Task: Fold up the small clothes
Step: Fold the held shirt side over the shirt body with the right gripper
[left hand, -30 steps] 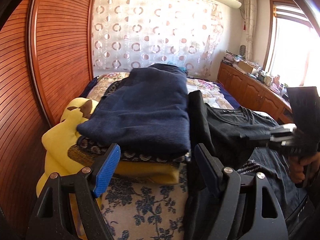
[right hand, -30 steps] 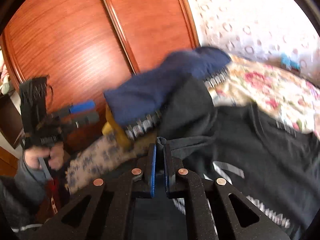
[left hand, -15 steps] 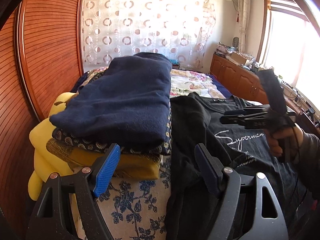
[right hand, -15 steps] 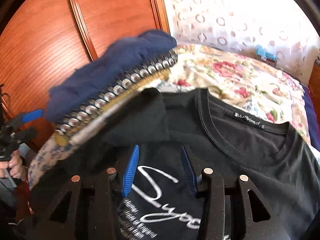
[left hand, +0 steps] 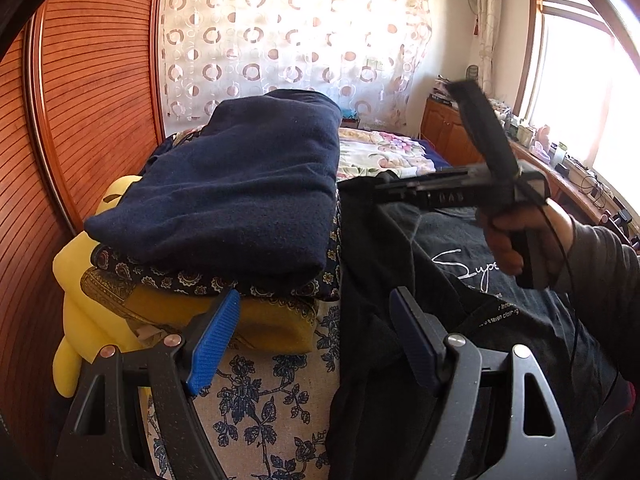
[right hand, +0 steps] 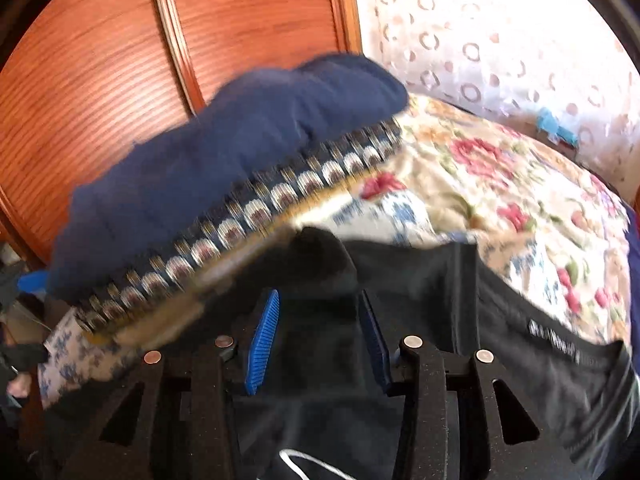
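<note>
- Black T-shirt [right hand: 500, 312]: the garment I am folding. It lies spread on the bed, collar label toward the flowered quilt [right hand: 500, 184], white script on the chest. Its near side rises in a ridge against the stack beside it.
- Folded stack [left hand: 240, 200]: navy fleece on top, a patterned piece and a mustard one beneath, just beside the shirt's edge and touching it. These look done.
- Yellow plush [left hand: 76, 320]: wedged between the stack and the wooden wardrobe [left hand: 80, 100]; no part of the job.
- My right gripper [right hand: 316, 340]: jaws have just been opening and now stand parted, about halfway. Black cloth lies below and between the blue pads, but neither pad presses on it. Nothing held.
- My left gripper [left hand: 316, 344]: jaws spread wide, empty, hovering over the blue-flowered sheet [left hand: 264, 400] and the shirt's near edge. The right pad is close to the black ridge; I cannot tell whether it touches.
- Step in hand, as I judge it: one fold laid and let go, reaching for the next hold.
- Next move calls for: both claws to close on an edge of the same layer, lift together, and carry it across without dragging the shirt into the stack.
</note>
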A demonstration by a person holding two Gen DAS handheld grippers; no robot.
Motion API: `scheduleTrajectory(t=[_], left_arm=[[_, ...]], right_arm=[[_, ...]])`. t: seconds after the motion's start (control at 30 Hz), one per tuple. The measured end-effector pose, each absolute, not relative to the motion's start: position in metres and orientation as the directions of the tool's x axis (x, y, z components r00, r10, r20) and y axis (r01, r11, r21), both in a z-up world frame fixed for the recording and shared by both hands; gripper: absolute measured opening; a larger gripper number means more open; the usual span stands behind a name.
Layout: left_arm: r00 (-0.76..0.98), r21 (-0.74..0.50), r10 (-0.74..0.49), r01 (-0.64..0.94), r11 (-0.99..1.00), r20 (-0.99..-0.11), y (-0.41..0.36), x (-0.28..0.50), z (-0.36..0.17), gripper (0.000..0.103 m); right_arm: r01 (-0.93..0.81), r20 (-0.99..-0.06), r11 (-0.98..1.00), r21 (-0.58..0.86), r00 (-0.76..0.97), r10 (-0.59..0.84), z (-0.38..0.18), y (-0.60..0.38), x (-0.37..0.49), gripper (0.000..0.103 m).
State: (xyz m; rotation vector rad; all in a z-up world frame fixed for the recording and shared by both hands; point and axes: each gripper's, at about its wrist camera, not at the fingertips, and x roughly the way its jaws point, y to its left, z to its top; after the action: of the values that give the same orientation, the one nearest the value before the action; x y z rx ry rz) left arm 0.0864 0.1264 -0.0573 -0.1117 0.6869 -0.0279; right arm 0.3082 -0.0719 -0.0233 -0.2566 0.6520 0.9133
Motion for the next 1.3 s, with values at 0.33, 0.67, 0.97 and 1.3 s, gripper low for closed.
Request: scheduleTrajectory(t=[0.33,0.67,0.97,1.3], left_arm=[[0.763,-0.125,-0.095,0.018,0.992,-0.639,0.119,0.087,-0.063,0.078],[0.755,-0.113,-0.086,0.016,0.993,-0.65,0.114,0.082,-0.065,0.078],[0.757,-0.117,-0.068,-0.011,0.993,-0.65,0.123,0.078,-0.065,0.078],[0.756,-0.118,-0.085,0.01,0.993,-0.649,0.118,0.079,-0.065,0.078]], right_arm=[[-0.759,-0.641,0.642,0.108,0.441,0.629,-0.033,-0.118,0.311,0.042],[-0.841,-0.695,0.534,0.084,0.334,0.637,-0.026,-0.069,0.314,0.008],[-0.878,-0.614,0.468,0.098,0.317,0.723,0.003,-0.033,0.315,0.008],[-0.805,-0.618,0.579,0.128,0.392,0.681,-0.013,-0.085,0.324,0.037]])
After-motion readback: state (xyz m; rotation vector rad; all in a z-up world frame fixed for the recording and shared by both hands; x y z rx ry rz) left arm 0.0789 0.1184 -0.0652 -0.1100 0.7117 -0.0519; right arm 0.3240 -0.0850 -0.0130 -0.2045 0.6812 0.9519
